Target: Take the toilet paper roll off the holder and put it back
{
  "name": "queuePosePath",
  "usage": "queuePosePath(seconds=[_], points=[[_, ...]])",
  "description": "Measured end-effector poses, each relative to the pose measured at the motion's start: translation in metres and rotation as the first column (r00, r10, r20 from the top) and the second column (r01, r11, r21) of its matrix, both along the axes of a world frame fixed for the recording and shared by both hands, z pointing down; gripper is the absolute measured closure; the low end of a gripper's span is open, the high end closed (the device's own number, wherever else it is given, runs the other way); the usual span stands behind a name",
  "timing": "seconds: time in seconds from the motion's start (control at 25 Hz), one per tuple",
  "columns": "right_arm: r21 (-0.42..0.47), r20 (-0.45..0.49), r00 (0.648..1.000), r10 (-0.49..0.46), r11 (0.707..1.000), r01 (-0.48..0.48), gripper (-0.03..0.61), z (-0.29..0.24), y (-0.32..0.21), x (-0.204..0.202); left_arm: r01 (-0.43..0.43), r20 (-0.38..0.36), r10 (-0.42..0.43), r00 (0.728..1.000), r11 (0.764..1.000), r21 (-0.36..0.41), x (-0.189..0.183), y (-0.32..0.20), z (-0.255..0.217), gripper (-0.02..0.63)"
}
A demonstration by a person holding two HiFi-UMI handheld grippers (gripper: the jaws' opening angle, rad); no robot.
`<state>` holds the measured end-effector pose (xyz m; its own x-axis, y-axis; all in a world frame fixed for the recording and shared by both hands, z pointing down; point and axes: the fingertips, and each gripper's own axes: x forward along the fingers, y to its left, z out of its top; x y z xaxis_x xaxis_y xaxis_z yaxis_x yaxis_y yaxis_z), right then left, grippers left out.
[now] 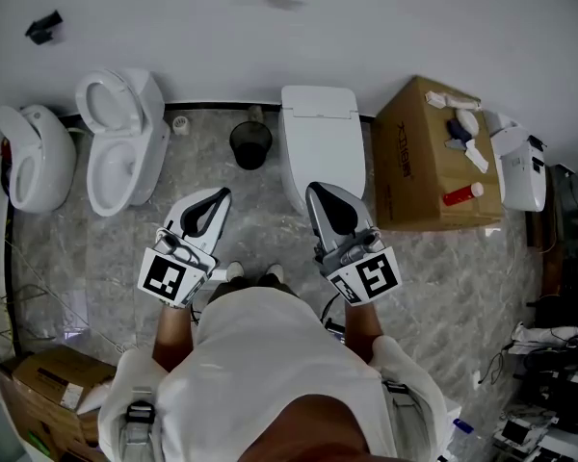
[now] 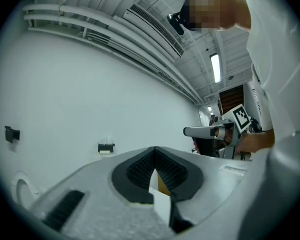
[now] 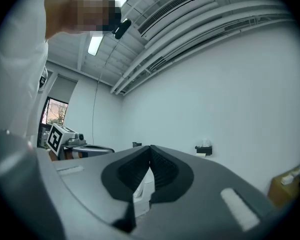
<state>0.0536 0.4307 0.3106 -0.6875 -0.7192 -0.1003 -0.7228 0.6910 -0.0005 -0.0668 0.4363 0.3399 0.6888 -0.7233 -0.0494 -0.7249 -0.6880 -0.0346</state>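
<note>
The dark ribbed fingers (image 2: 137,170) of the left gripper (image 2: 154,150) are pressing together at their tips and pinching nothing. The right gripper (image 3: 150,148) is doing the same, its fingers (image 3: 165,171) meeting at the tips and holding nothing. Both grippers are pointing roughly level toward the plain white wall (image 1: 414,17), side by side and apart.

The person in a white top (image 1: 270,373) is standing on the grey marbled floor (image 1: 255,221), facing a white toilet with its lid shut (image 1: 320,138). The small white toilet paper roll (image 2: 104,153) is sitting, as far as the distant view allows, in the black wall-mounted holder (image 2: 106,146), high on the wall above that toilet and well apart from both grippers. A round black bin (image 1: 251,144) is standing just left of the closed toilet. A white toilet with its lid up (image 1: 120,147) is standing further left, and a brown cardboard box (image 1: 409,173) is standing to the right.
</note>
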Motion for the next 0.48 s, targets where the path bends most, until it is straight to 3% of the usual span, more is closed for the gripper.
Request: queuePosePath(seconds=[0.48], points=[[0.001, -0.005, 1.0, 0.008, 1.0, -0.008, 0.579, 0.004, 0.005, 0.005, -0.014, 0.006, 0.014, 1.0, 1.0, -0.015, 0.008, 0.004, 0.008, 0.612]])
